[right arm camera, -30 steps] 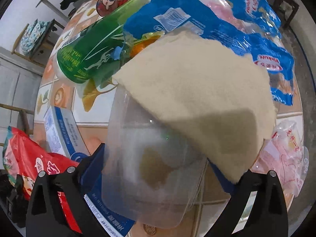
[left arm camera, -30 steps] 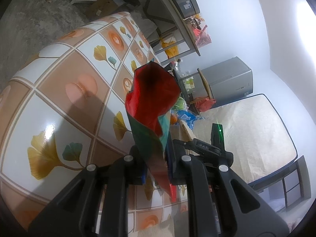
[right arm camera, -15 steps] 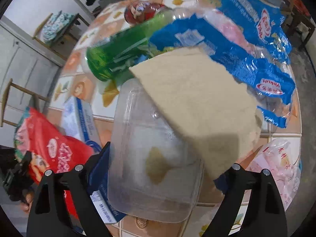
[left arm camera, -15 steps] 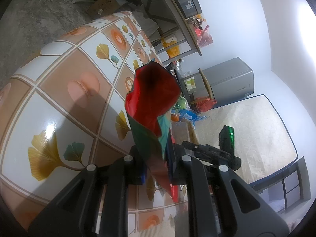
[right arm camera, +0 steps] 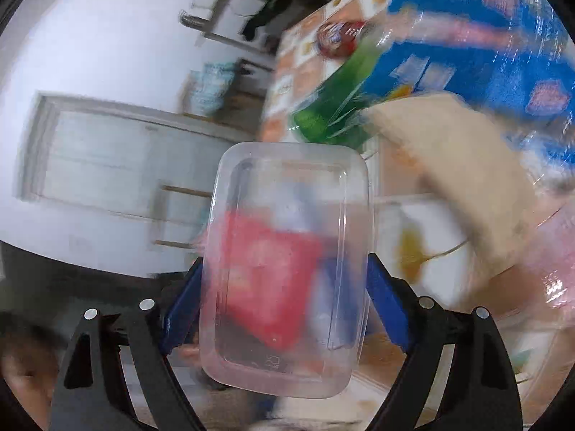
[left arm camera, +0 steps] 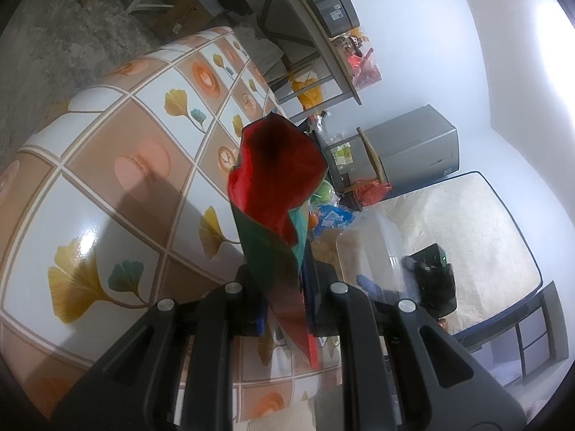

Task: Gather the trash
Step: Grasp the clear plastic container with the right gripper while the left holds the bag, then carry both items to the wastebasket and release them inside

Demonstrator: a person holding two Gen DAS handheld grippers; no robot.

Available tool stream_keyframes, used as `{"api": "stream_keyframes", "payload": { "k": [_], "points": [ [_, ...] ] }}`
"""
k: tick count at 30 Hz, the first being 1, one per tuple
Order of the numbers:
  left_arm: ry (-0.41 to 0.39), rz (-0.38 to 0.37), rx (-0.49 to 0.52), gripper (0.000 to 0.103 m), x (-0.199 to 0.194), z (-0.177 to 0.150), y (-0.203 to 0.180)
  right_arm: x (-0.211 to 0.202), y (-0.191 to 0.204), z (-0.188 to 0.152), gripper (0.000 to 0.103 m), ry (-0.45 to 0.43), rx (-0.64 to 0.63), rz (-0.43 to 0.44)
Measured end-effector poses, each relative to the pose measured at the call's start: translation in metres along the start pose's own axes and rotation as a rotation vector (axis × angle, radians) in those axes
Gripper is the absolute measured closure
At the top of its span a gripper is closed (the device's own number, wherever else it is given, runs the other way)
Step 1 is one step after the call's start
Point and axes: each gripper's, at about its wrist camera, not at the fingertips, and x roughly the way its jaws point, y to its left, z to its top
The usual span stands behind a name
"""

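My left gripper (left arm camera: 284,287) is shut on a red and green snack bag (left arm camera: 276,179), held upright with its mouth open above the tiled table (left arm camera: 107,165). My right gripper (right arm camera: 284,280) is shut on a clear plastic container (right arm camera: 287,215), lifted off the table; the view is blurred. The container also shows in the left wrist view (left arm camera: 373,248), to the right of the bag. Through the container the red bag (right arm camera: 266,273) shows. On the table lie a green bottle (right arm camera: 334,107), a tan paper piece (right arm camera: 460,165) and blue wrappers (right arm camera: 496,54).
A mattress (left arm camera: 467,244) leans behind the table in the left wrist view, with a grey fridge (left arm camera: 413,151) and a cluttered shelf (left arm camera: 323,18) beyond. A white door (right arm camera: 107,158) shows at the left of the right wrist view.
My right gripper has lifted the clear container out from under the tan paper and swung it left toward the red bag. The left gripper has held the bag still.
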Motion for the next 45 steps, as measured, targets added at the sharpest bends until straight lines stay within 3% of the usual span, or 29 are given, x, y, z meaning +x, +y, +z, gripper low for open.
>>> {"api": "stream_keyframes", "payload": {
  "k": [4,10,16,24,31,36,40,45],
  "points": [
    [-0.005,0.005,0.015,0.091,-0.002,-0.001,-0.008,0.010,-0.011,-0.007,0.020,0.020,0.092,0.217],
    [-0.016,0.016,0.039,0.091,-0.008,-0.003,-0.024,0.016,0.001,-0.011,0.020,0.004,0.083,0.402],
    [-0.039,-0.019,0.096,0.091,-0.020,-0.007,-0.053,-0.017,0.012,-0.017,0.020,-0.047,0.014,0.442],
    [0.025,-0.129,0.241,0.091,-0.005,-0.016,-0.125,-0.119,0.010,-0.052,0.020,-0.253,-0.071,0.446],
    [0.249,-0.195,0.385,0.091,0.079,-0.046,-0.209,-0.233,-0.043,-0.117,0.020,-0.534,-0.032,0.360],
    [0.503,-0.217,0.507,0.091,0.180,-0.097,-0.277,-0.303,-0.099,-0.175,0.020,-0.748,0.067,0.238],
    [0.732,-0.187,0.587,0.090,0.274,-0.155,-0.322,-0.335,-0.154,-0.221,0.020,-0.864,0.198,0.137],
    [0.963,-0.070,0.648,0.091,0.380,-0.238,-0.349,-0.349,-0.236,-0.259,0.020,-0.945,0.396,0.081]
  ]
}}
